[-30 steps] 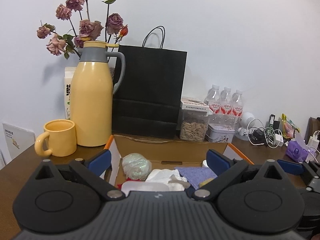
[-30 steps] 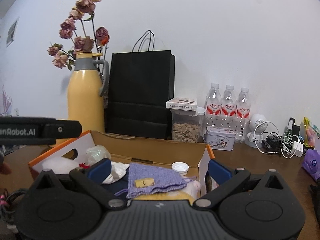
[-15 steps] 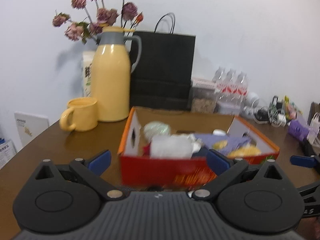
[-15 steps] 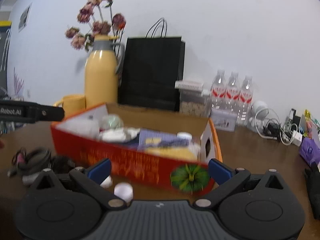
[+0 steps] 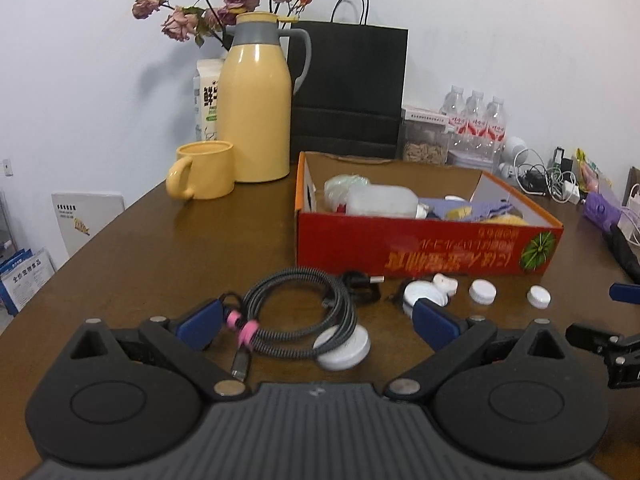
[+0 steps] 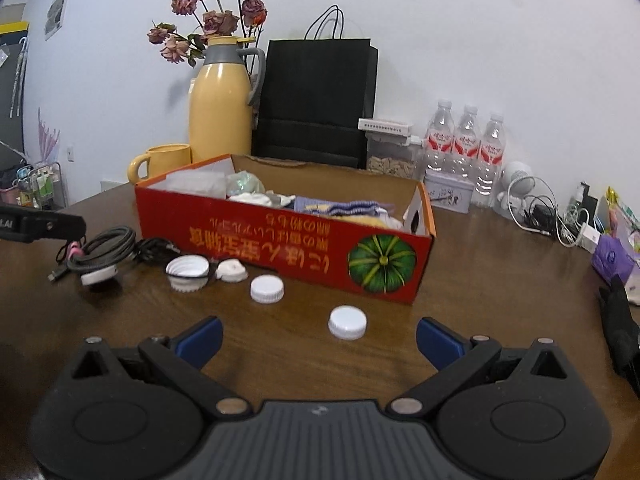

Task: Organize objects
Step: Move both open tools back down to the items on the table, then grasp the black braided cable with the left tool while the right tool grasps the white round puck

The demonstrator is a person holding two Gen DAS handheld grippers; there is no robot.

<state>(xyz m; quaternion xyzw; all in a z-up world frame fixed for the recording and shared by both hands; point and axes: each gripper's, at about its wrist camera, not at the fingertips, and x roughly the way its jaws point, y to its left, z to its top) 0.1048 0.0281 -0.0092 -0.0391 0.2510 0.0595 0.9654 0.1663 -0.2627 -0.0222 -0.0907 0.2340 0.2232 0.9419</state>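
While both grippers, left gripper point(image 5: 316, 322) and right gripper point(image 6: 319, 335), stand apart and empty, the white cap point(image 6: 347, 322) lies at lower centre before the red box point(image 6: 304, 246); light, rigid, likely slippery, best pinched across its ribbed rim.

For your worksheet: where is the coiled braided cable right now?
In the left wrist view the coiled braided cable lies on the table between the left tool's open fingers, before the red box.
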